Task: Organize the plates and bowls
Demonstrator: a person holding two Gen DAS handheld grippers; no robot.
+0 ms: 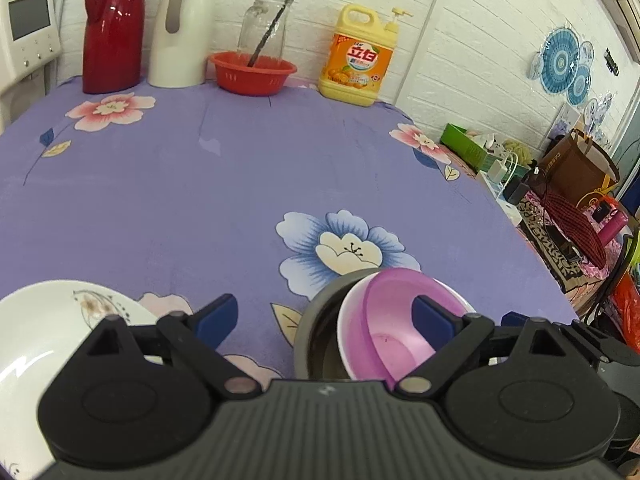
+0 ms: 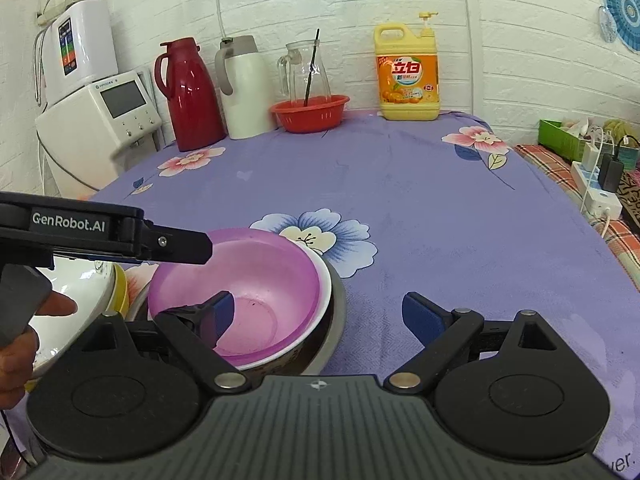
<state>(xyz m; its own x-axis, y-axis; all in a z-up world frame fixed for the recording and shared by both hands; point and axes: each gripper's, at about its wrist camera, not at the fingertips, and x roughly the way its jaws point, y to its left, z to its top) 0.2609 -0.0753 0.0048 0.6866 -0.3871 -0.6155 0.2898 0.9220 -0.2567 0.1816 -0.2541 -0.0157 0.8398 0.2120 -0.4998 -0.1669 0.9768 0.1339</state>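
Both grippers hang low over the near edge of the tabletop [image 2: 440, 200]. Left gripper [image 1: 324, 316] has its jaws spread fully wide and holds nothing; the right gripper [image 2: 316, 312] is also wide open and empty. Just beside them, a pink bowl [image 2: 248, 280] sits nested in a white bowl [image 2: 325, 286], which sits in a grey metal bowl [image 2: 340, 320]. A white plate [image 1: 36, 328] lies to the left. I judge the bowl stacking is nearly finished; next, a gripper must close on the plate rim.

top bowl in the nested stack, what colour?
Translucent pink-purple bowl; clearest in the right wrist view.
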